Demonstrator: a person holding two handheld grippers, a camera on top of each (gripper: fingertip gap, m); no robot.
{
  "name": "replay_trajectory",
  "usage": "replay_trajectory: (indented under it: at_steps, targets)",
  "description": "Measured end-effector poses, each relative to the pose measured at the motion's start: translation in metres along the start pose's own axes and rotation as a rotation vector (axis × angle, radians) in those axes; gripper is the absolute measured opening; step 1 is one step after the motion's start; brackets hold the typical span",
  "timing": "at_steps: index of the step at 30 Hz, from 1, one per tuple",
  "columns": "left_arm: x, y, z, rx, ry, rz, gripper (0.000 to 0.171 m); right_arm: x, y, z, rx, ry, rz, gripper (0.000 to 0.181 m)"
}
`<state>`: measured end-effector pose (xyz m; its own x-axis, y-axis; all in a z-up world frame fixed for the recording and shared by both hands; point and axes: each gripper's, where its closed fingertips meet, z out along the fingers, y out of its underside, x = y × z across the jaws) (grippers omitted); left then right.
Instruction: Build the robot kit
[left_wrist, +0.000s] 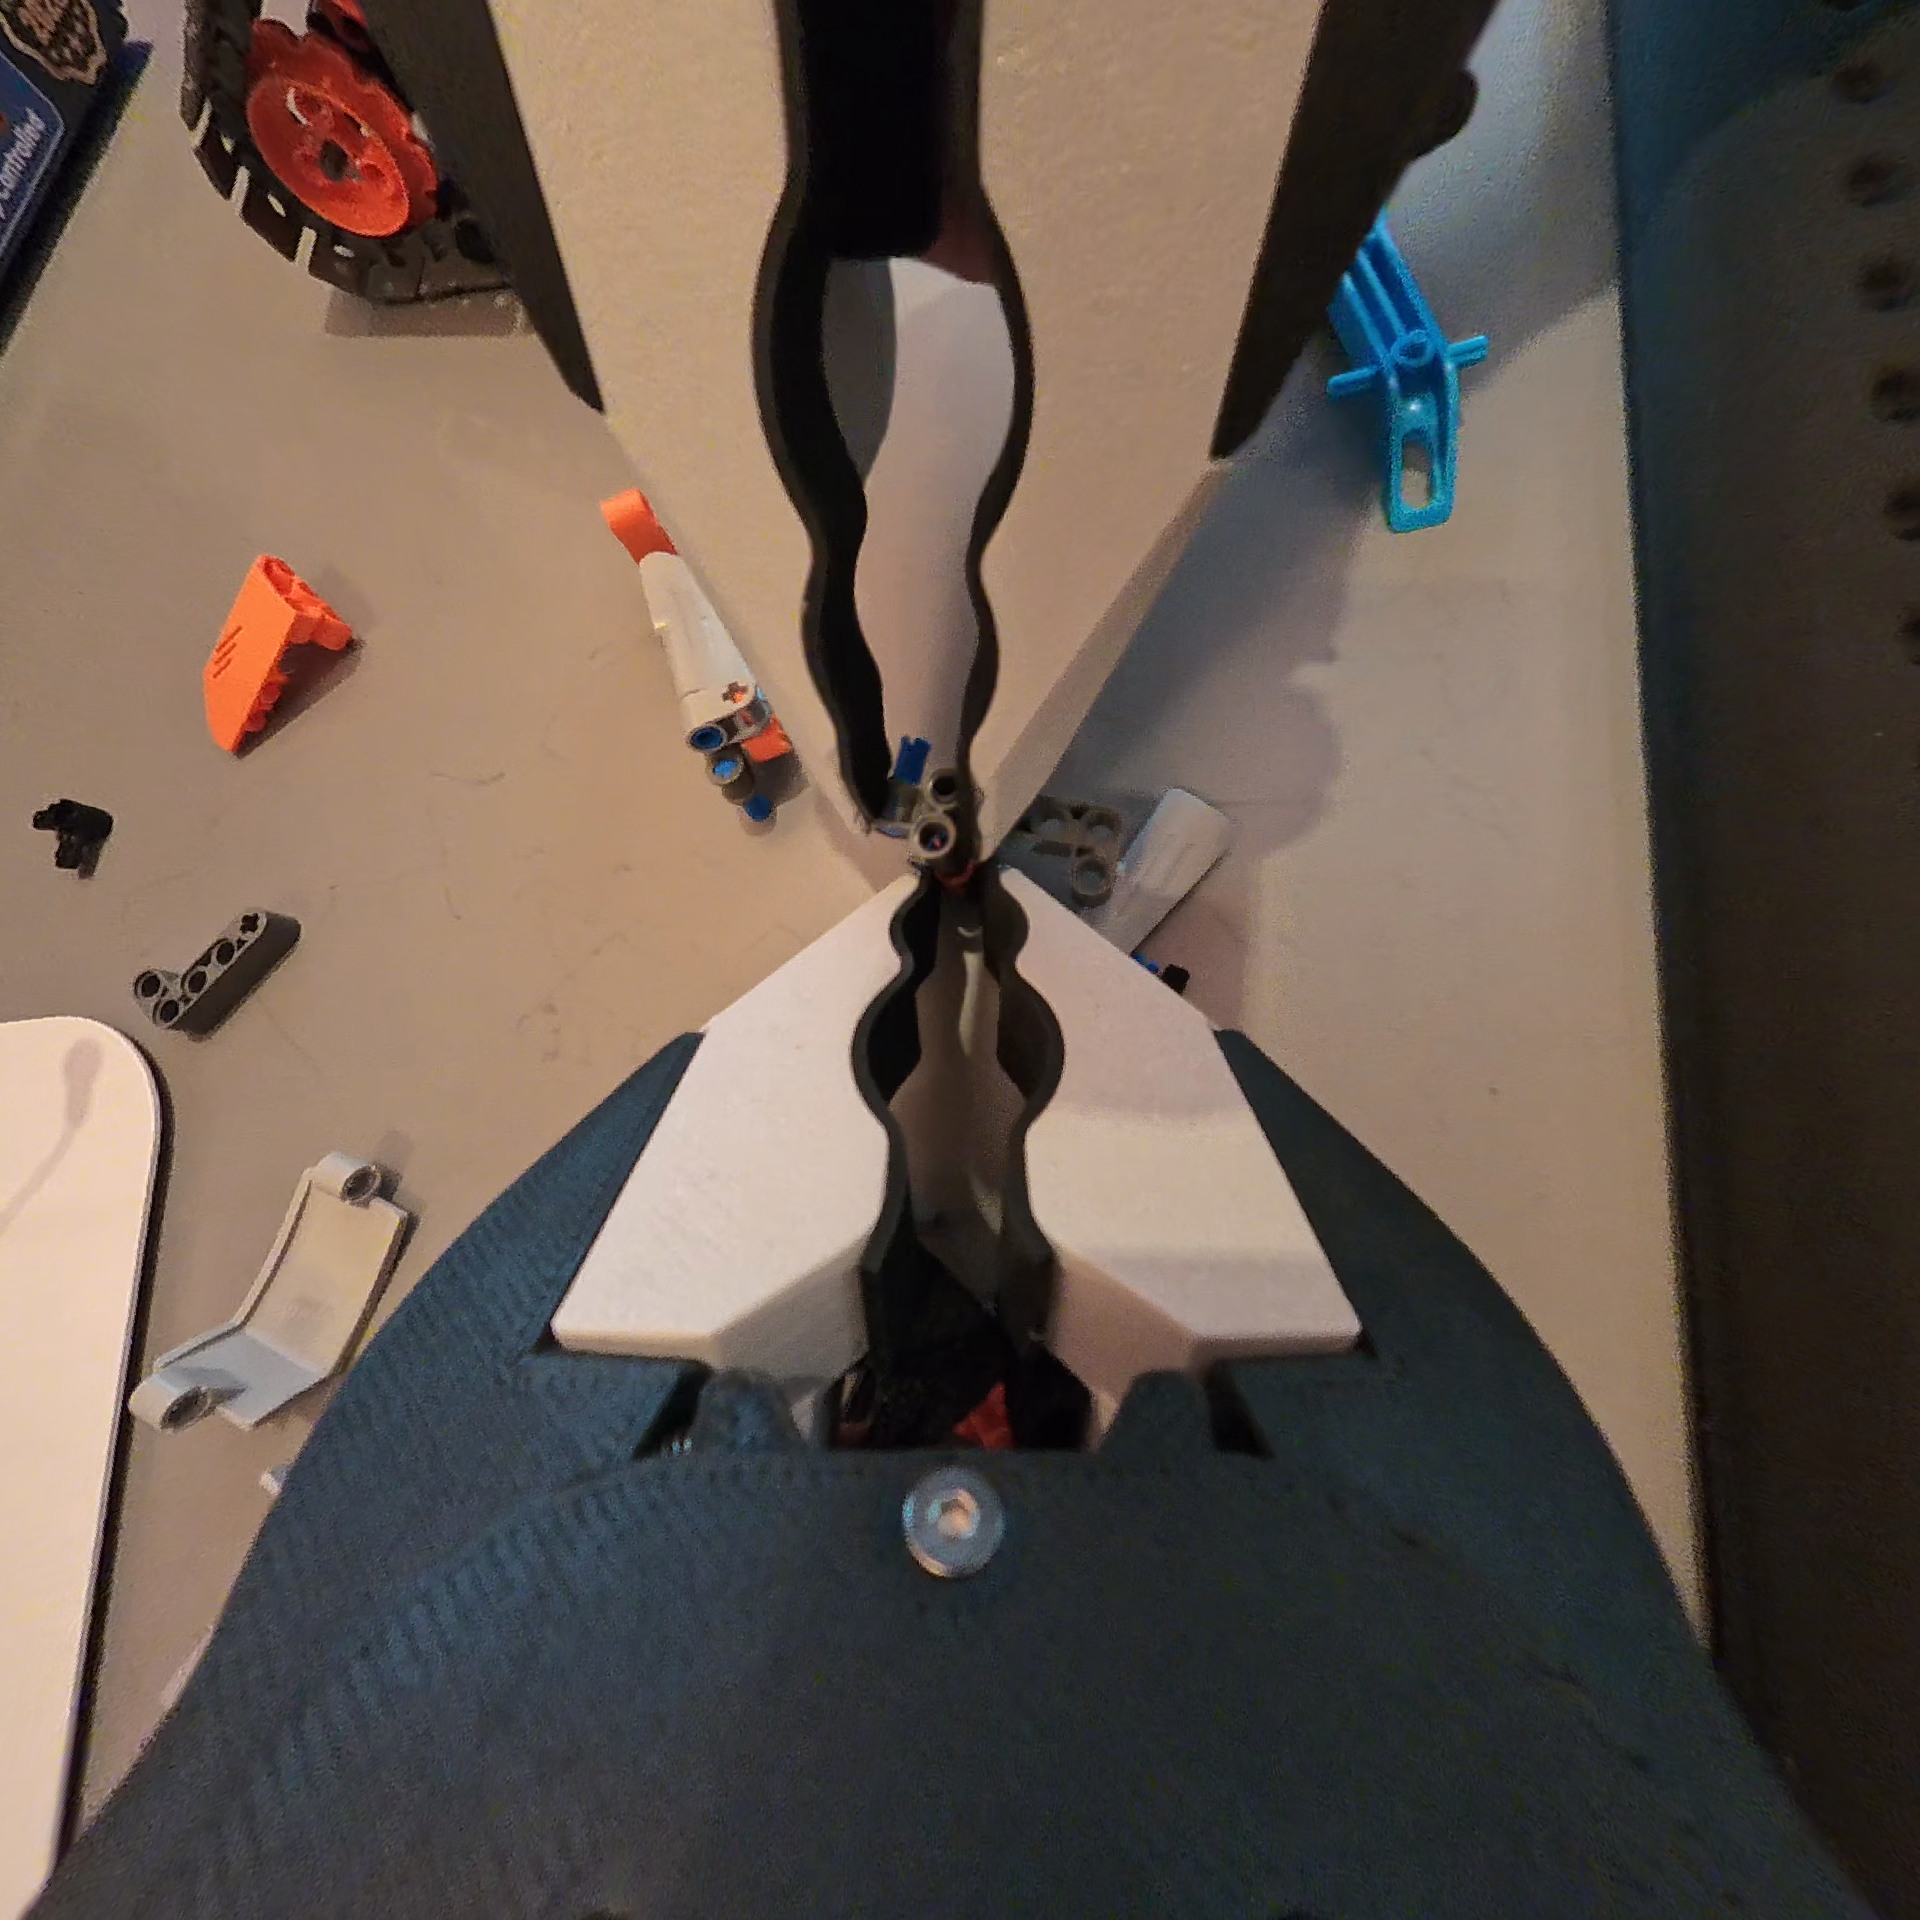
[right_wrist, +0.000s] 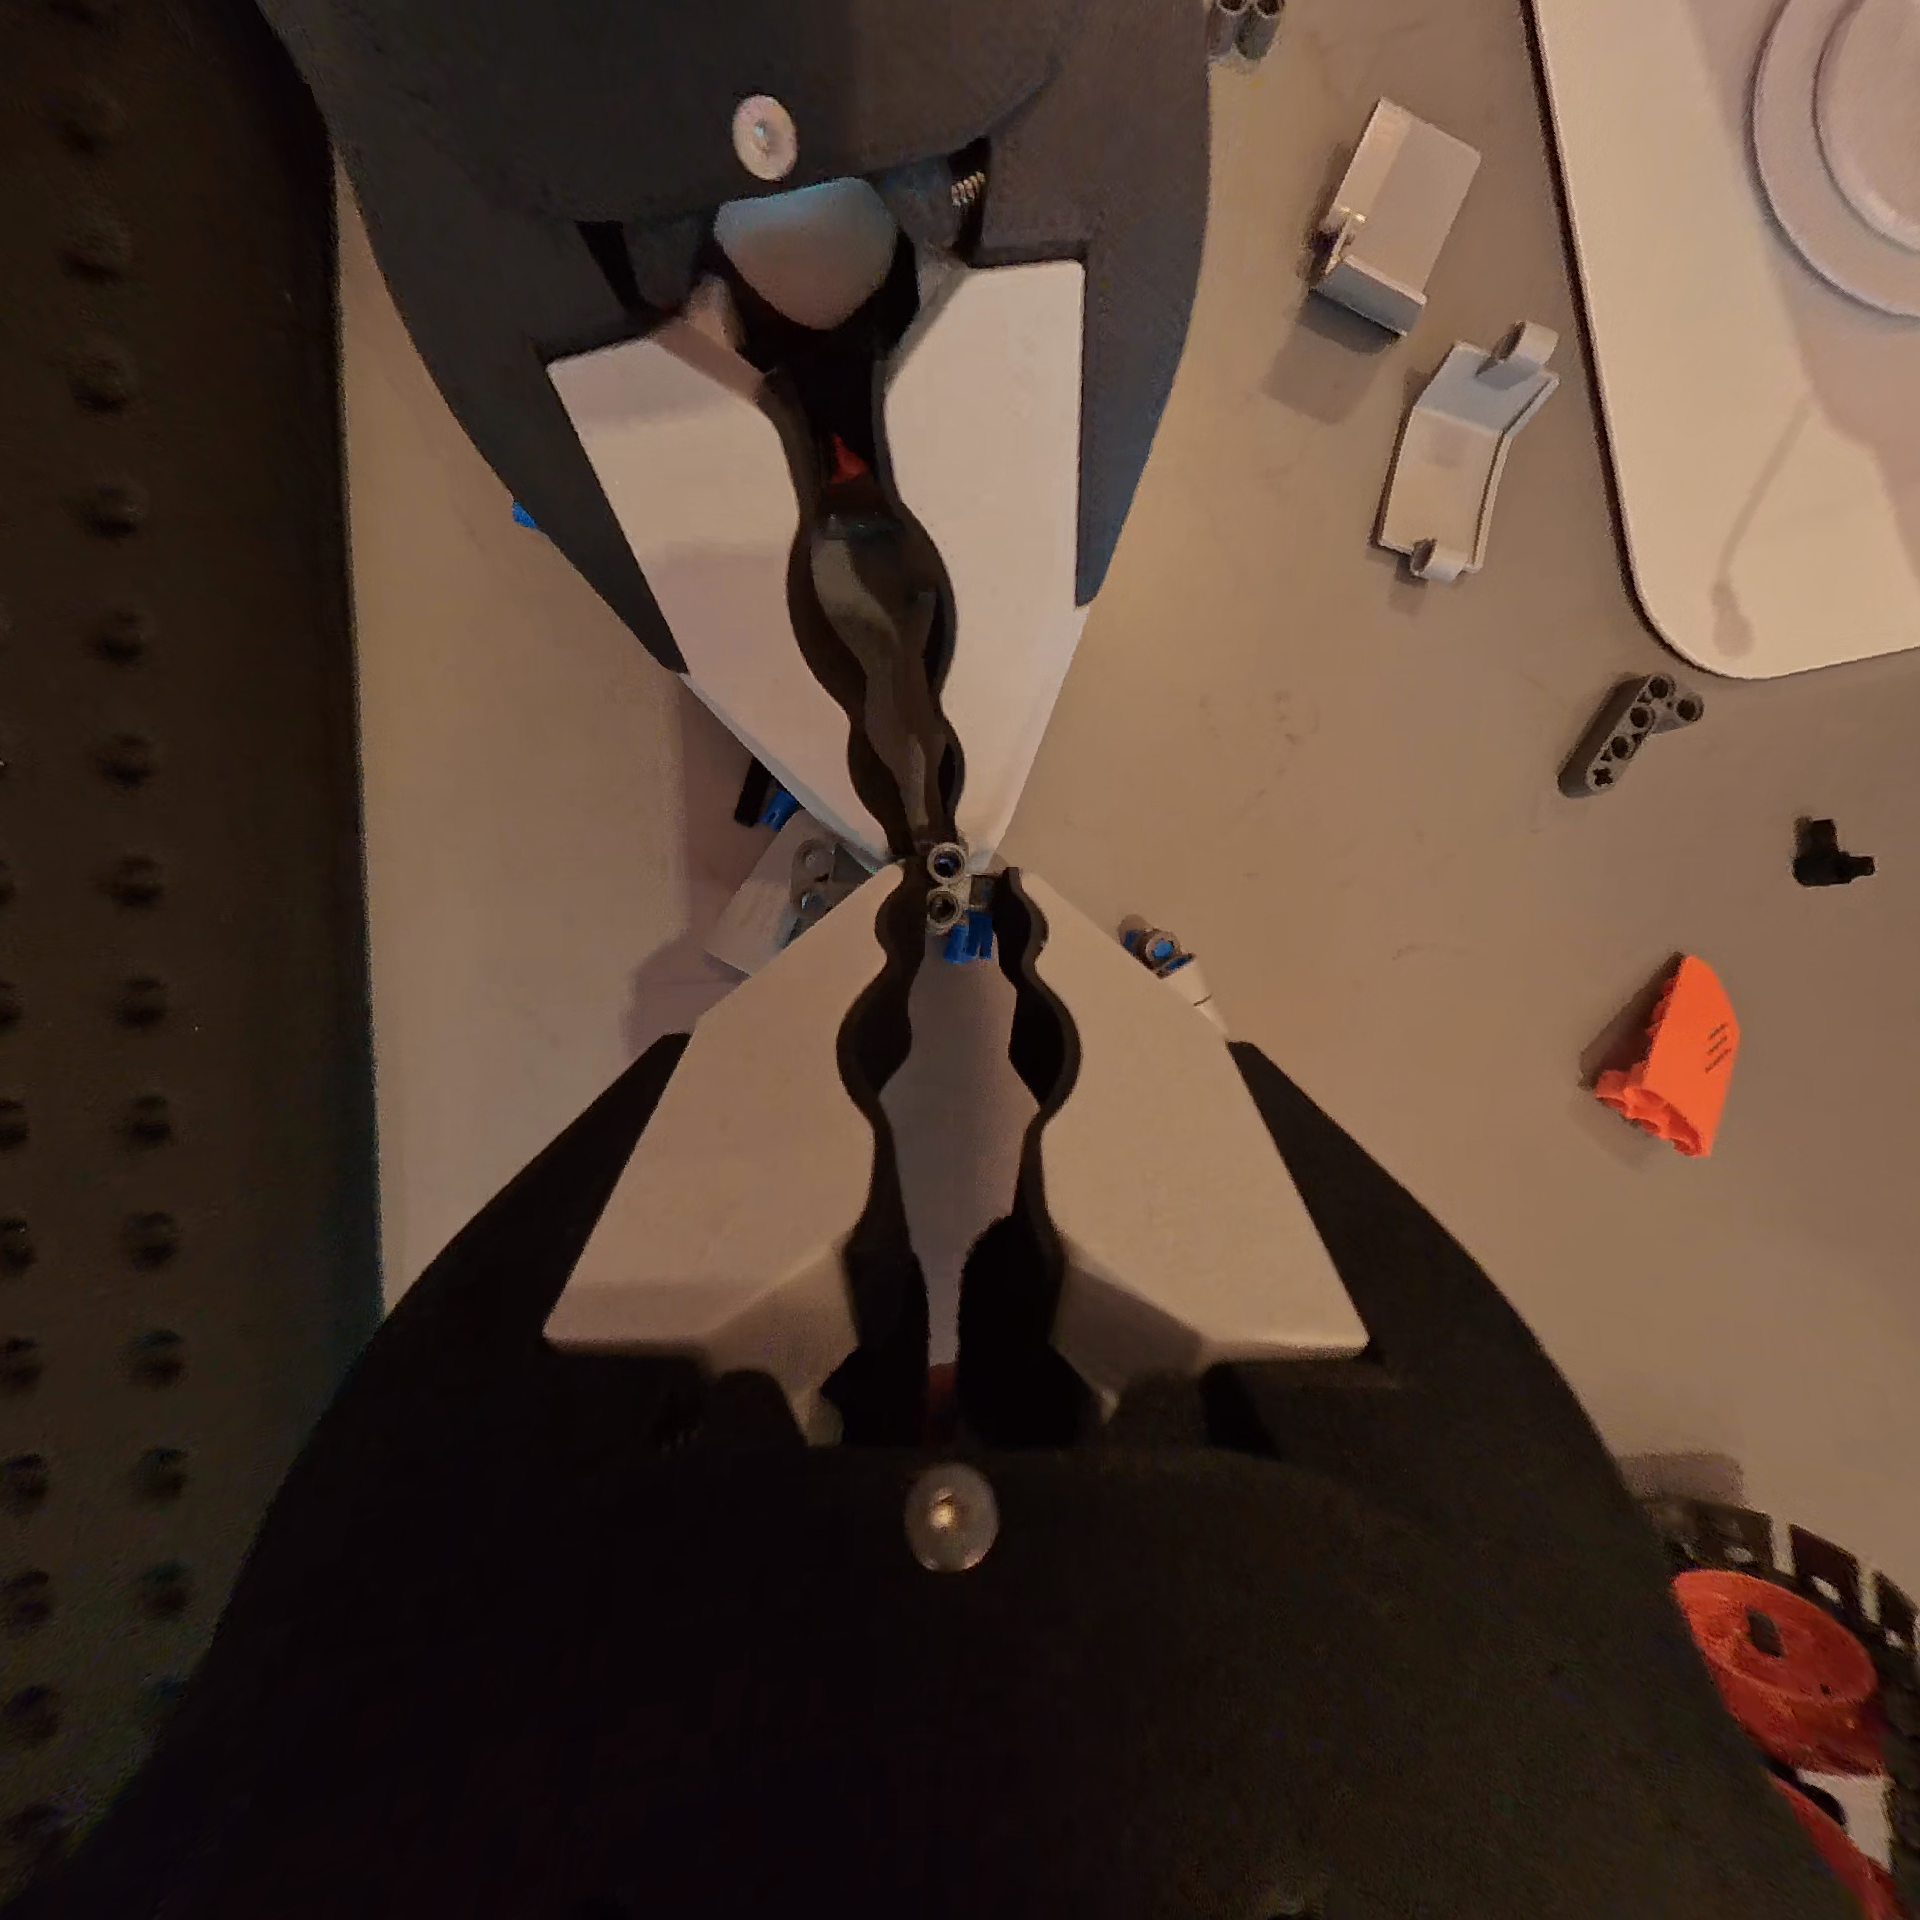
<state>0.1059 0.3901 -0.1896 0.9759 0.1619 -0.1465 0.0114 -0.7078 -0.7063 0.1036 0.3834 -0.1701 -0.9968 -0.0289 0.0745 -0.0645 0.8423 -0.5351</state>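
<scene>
A small grey connector with two round holes (left_wrist: 940, 816) and a blue pin (right_wrist: 966, 940) hangs just above the beige table, between both grippers, which meet tip to tip. My left gripper (left_wrist: 951, 883) is shut on the connector's near end. It enters the right wrist view from the top (right_wrist: 930, 836). My right gripper (right_wrist: 954, 894) is shut on the same piece, with its fingers around the connector (right_wrist: 943, 885) and the blue pin. It enters the left wrist view from the top (left_wrist: 920, 800).
On the table lie an orange wedge panel (left_wrist: 270, 649), a white-and-orange assembly (left_wrist: 691, 623), a blue part (left_wrist: 1403, 374), an orange tracked wheel (left_wrist: 332, 145), a grey bent beam (left_wrist: 213, 971), a black connector (left_wrist: 73, 831), a grey curved panel (left_wrist: 301, 1288) and a white board (left_wrist: 62, 1247). A dark studded mat (left_wrist: 1787, 831) borders the table. Both grippers' tips are close together, under 4 cm apart.
</scene>
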Motion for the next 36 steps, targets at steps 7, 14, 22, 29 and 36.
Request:
replay_trajectory:
  at_steps: [7, 14, 22, 29, 36]
  targets:
    - [-0.005, -0.011, -0.016, 0.065, -0.025, 0.034, 0.008, 0.0, -0.001, 0.0, 0.04, -0.024, 0.008, 0.012]
    - [-0.004, -0.011, -0.016, 0.033, -0.118, 0.257, 0.004, -0.001, -0.001, 0.0, 0.063, -0.052, -0.042, 0.013]
    - [-0.004, -0.022, -0.025, 0.094, -0.198, 0.384, 0.0, -0.002, -0.001, 0.0, 0.075, -0.069, -0.052, 0.013]
    - [-0.005, -0.021, -0.021, 0.091, -0.171, 0.313, 0.0, -0.002, -0.001, 0.0, 0.07, -0.085, -0.064, 0.013]
    - [-0.004, -0.02, -0.019, 0.109, -0.164, 0.246, 0.0, -0.004, 0.0, 0.0, 0.038, -0.15, -0.077, 0.013]
